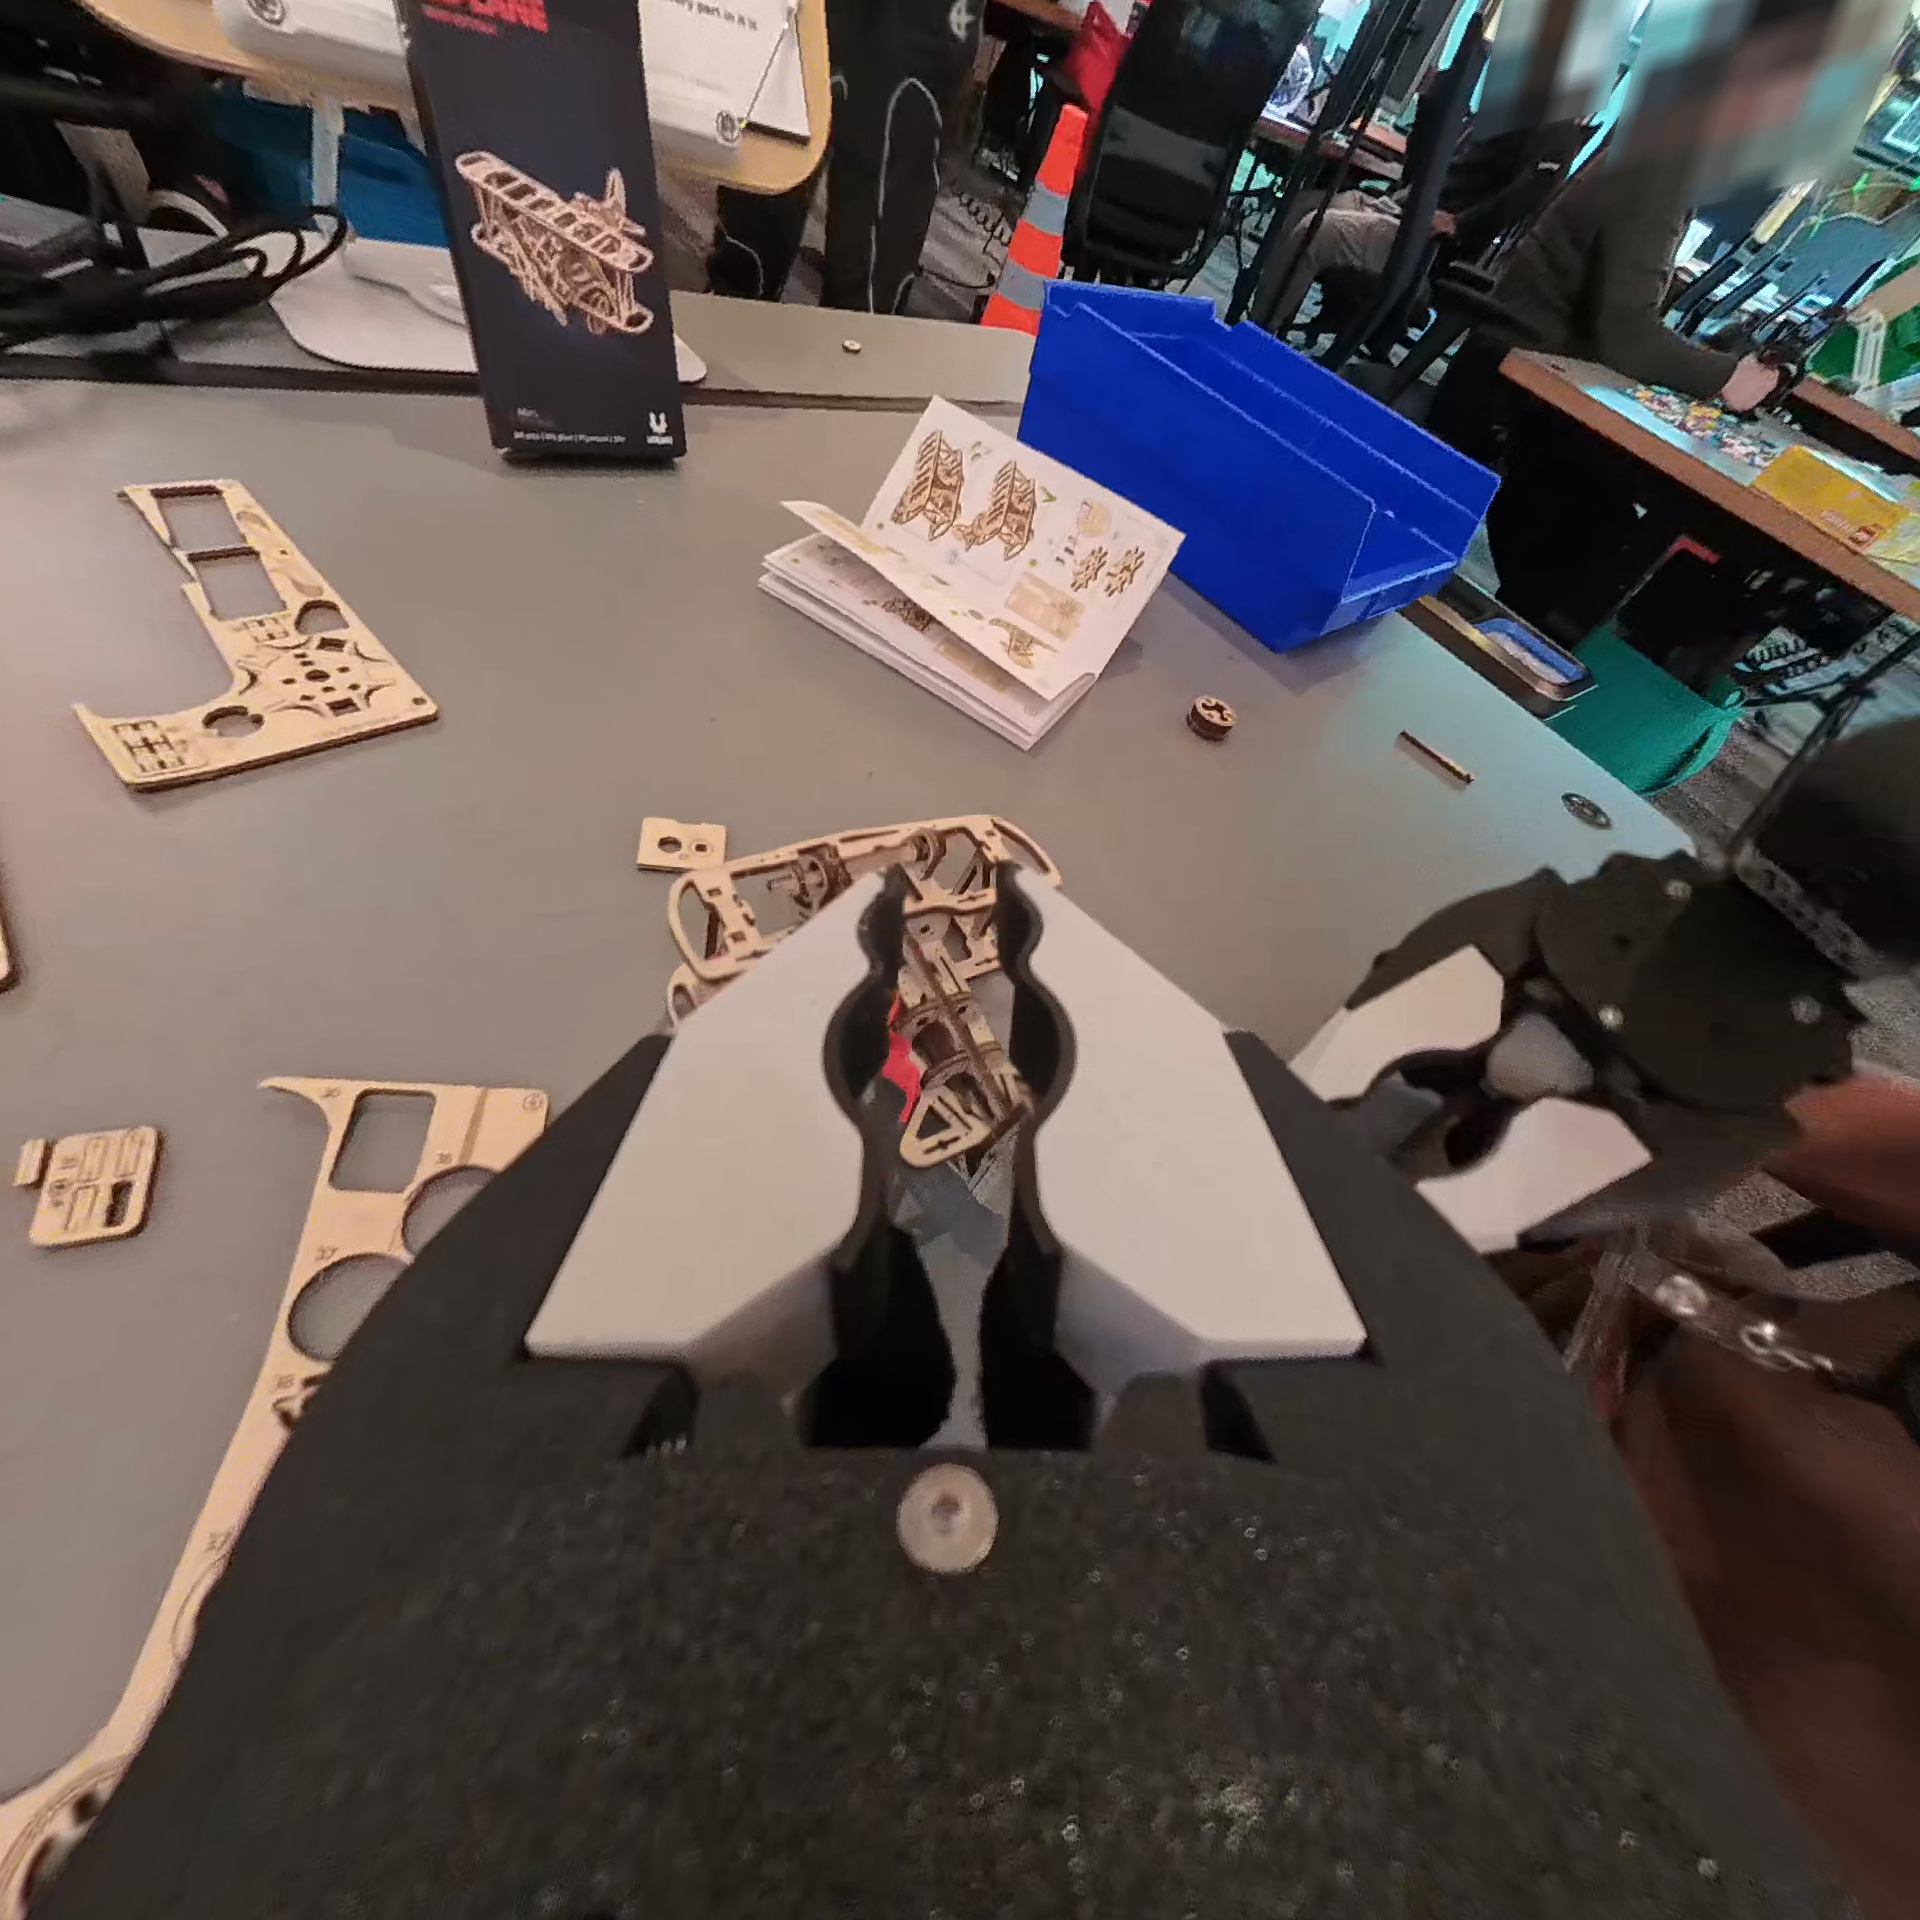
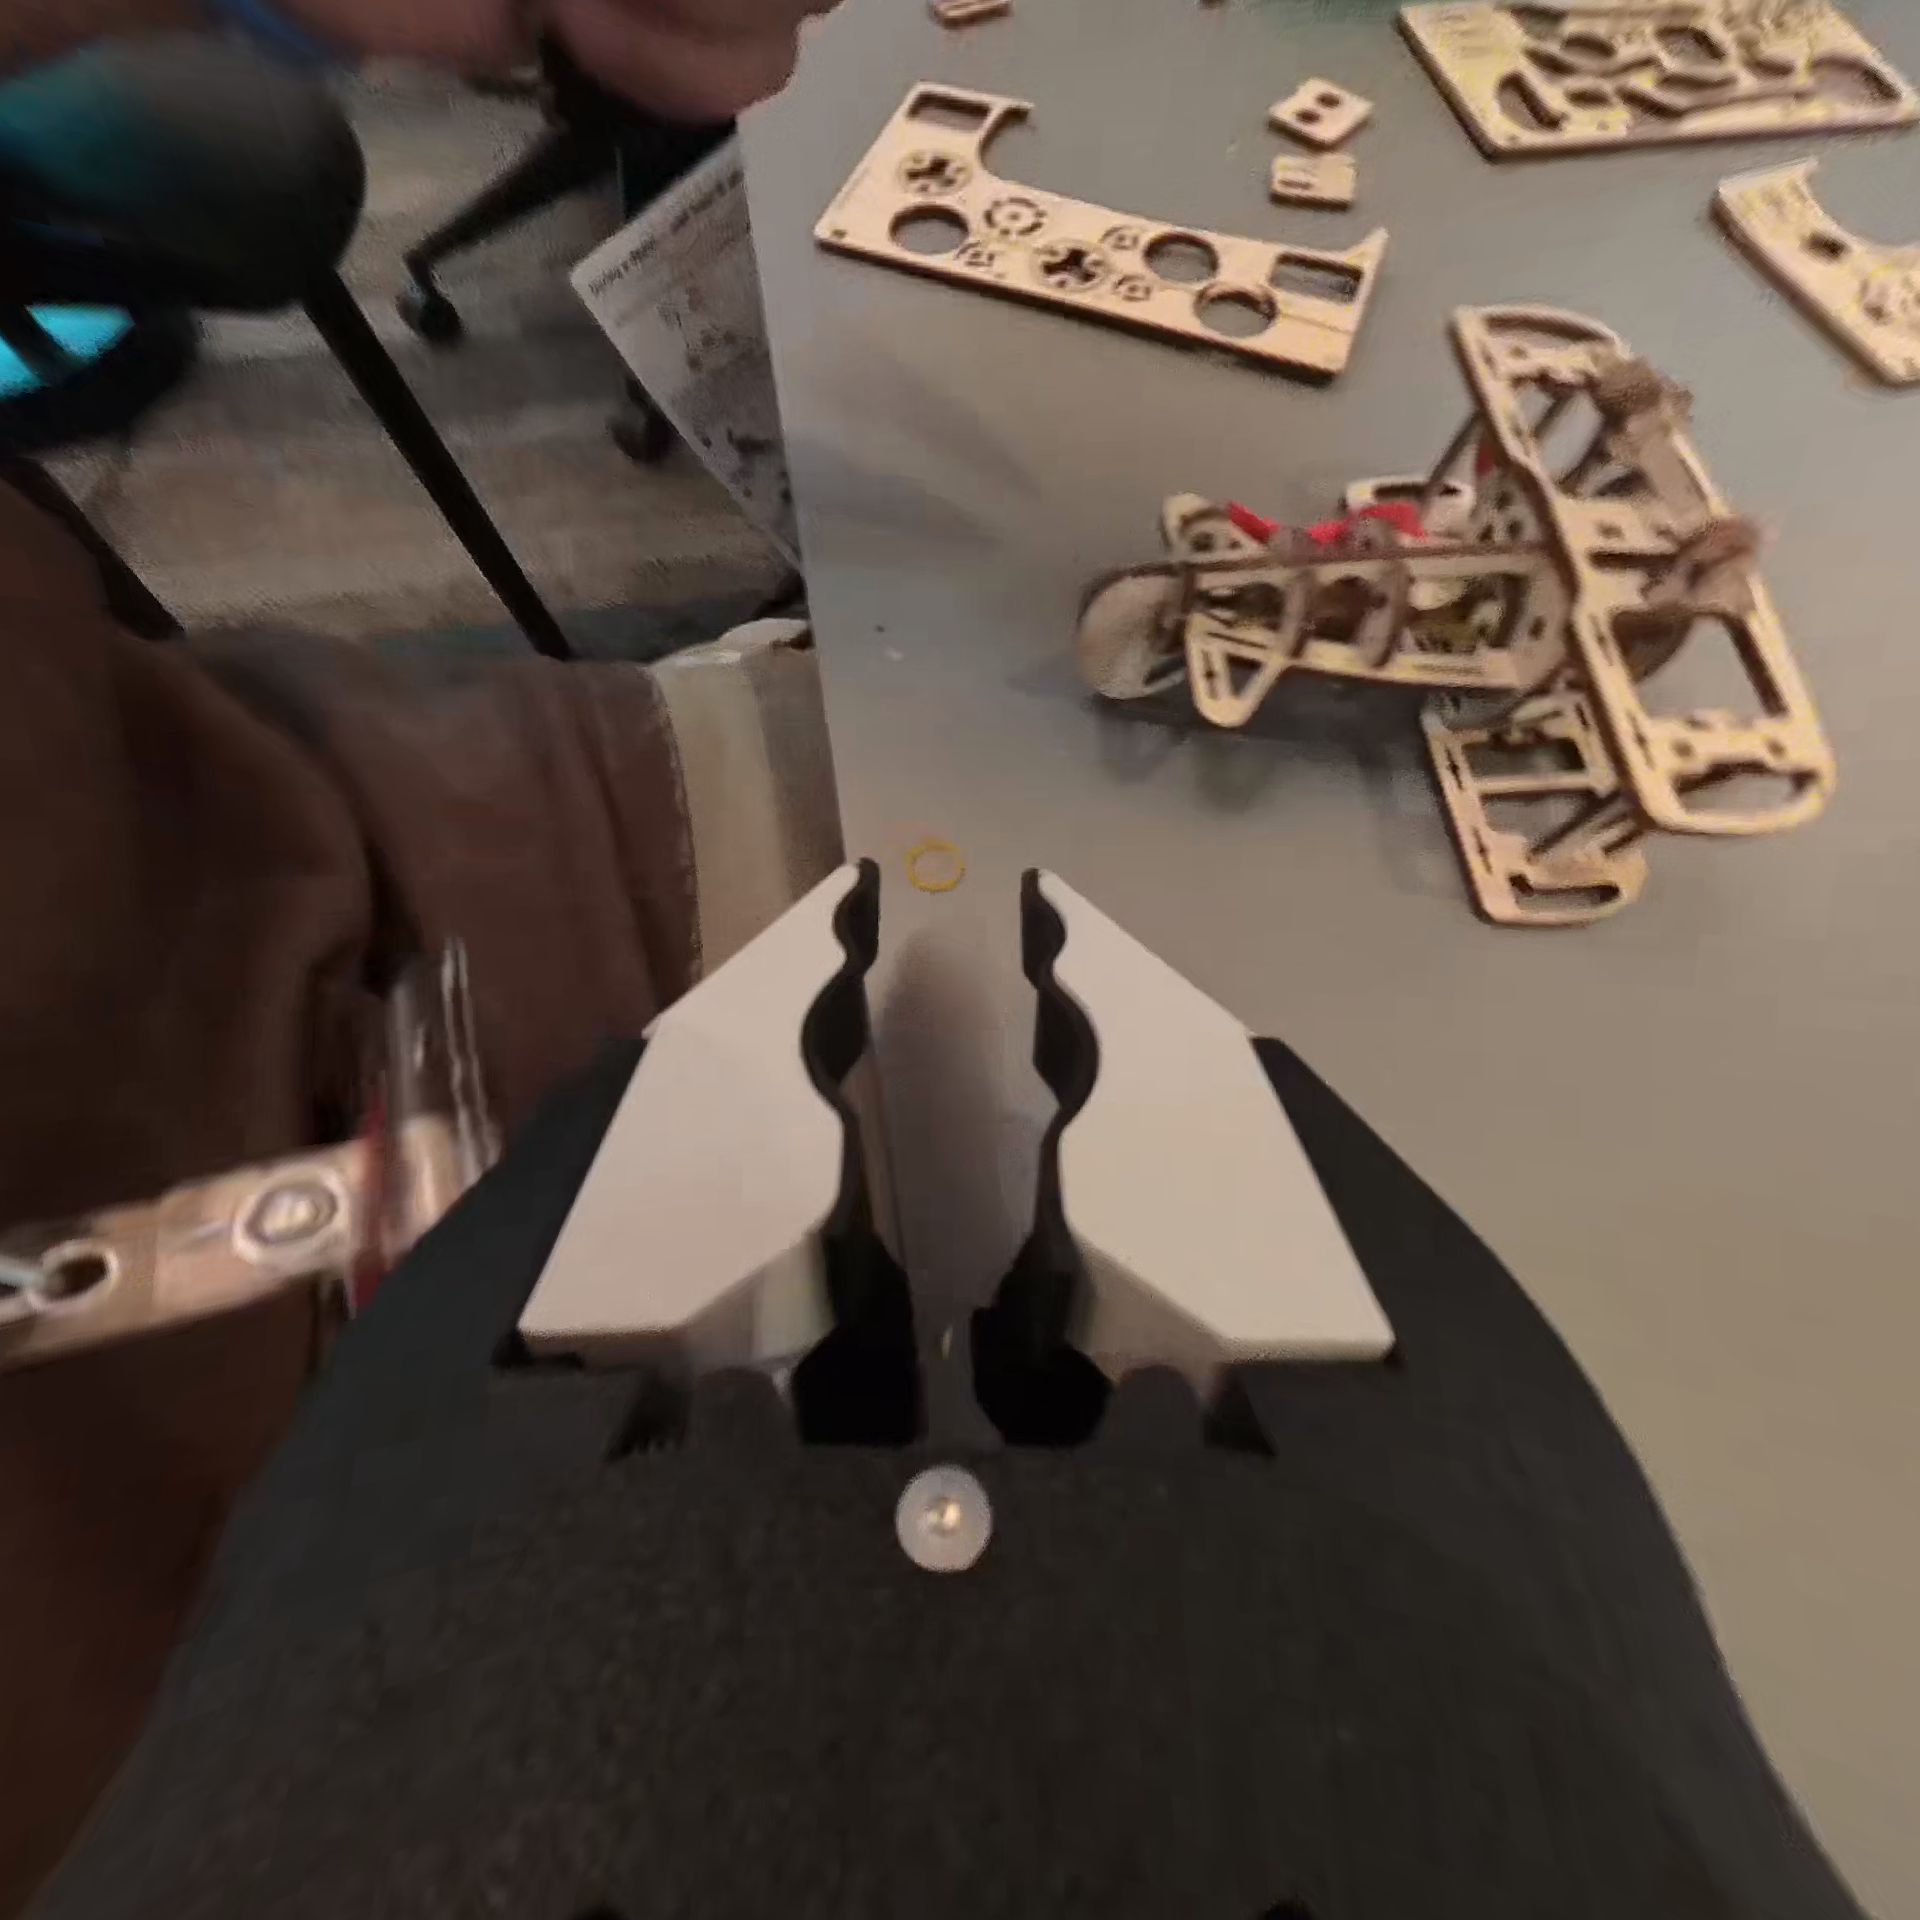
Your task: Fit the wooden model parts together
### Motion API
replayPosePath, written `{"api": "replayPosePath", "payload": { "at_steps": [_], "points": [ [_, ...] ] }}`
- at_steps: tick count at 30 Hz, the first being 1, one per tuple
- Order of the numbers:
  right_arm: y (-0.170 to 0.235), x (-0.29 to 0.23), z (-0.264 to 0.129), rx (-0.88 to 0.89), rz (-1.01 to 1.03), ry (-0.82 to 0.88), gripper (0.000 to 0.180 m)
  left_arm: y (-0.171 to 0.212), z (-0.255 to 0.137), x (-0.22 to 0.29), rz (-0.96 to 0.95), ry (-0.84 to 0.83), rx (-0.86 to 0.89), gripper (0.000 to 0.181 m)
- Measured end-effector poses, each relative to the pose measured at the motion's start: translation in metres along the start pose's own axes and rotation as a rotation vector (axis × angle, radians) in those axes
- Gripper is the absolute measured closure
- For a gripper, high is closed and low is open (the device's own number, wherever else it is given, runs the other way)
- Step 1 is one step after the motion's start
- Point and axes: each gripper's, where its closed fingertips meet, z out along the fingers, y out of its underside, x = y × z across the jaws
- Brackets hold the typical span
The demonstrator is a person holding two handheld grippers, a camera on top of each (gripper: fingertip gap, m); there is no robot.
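The partly built wooden plane model [image 2: 1455,623] stands free on the grey table [image 2: 1351,1143], with red bits inside its body. In the left wrist view the model [image 1: 935,987] shows through the gap between my left gripper's fingers, tail end nearest. My left gripper [image 1: 953,883] is partly open and hovers over it; the right wrist view shows nothing touching the model. My right gripper [image 2: 945,883] is open and empty at the table's near edge, left of the model. A small yellow ring [image 2: 933,864] lies just beyond its tips. The right gripper also shows in the left wrist view [image 1: 1455,1091].
Punched-out wooden sheets [image 1: 249,634] [image 1: 364,1247] [image 2: 1091,239] and small loose pieces [image 1: 681,844] lie around. An open instruction booklet [image 1: 977,561], a blue bin [image 1: 1247,468] and the black kit box [image 1: 551,229] stand farther back. A small wooden wheel [image 1: 1208,717] and a stick [image 1: 1434,755] lie to the right. Left tips to right tips: about 15 centimetres.
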Motion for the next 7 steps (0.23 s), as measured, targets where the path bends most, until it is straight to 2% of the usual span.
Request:
{"api": "replayPosePath", "payload": {
  "at_steps": [7],
  "points": [
    [-0.001, -0.016, 0.018, -0.046, -0.064, -0.027, 0.154, 0.003, -0.004, 0.004, 0.032, 0.005, -0.007, 0.165]
  ]
}}
